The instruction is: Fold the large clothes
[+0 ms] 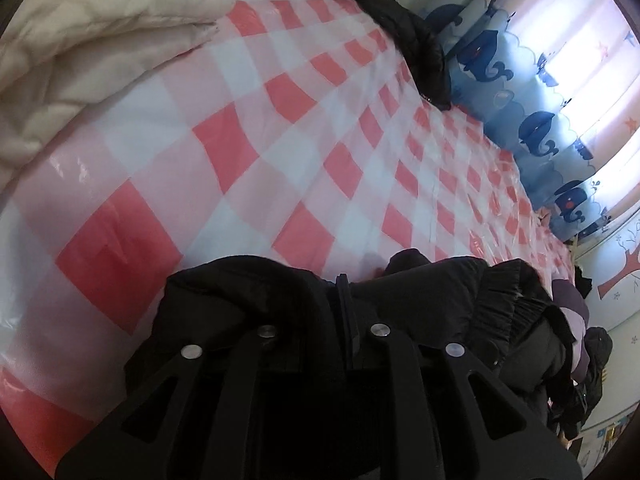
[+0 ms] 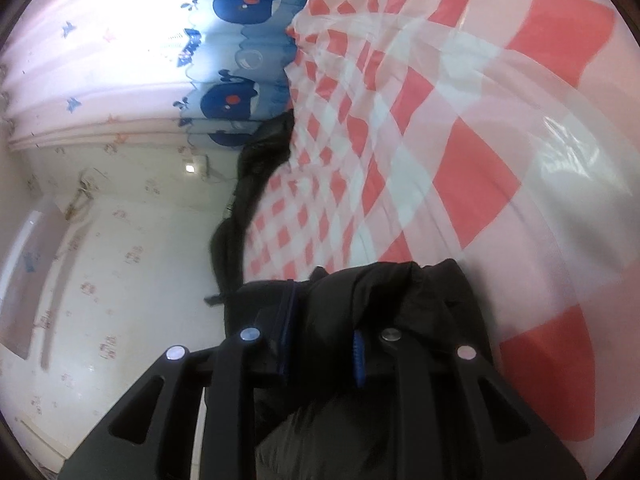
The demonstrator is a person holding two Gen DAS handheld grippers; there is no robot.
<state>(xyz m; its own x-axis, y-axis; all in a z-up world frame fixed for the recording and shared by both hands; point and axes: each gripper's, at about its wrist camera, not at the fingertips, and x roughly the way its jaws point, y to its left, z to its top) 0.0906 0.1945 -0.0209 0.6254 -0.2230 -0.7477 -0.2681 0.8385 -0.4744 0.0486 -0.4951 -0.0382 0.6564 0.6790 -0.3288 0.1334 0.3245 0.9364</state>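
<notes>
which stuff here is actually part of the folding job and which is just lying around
Part of the job:
black jacket
left gripper, right gripper, both with jacket cloth between their fingers
checked sheet it is folded over

Just lying about:
cream quilt
whale curtain
other dark garment

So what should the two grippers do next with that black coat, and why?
Probably lower it onto the checked sheet and spread it flat. Both the left gripper and the right gripper have bunched black coat between their fingers, just above the bed, and the sheet ahead looks bare. A crumpled coat is hard to fold, so flattening likely comes first.
</notes>
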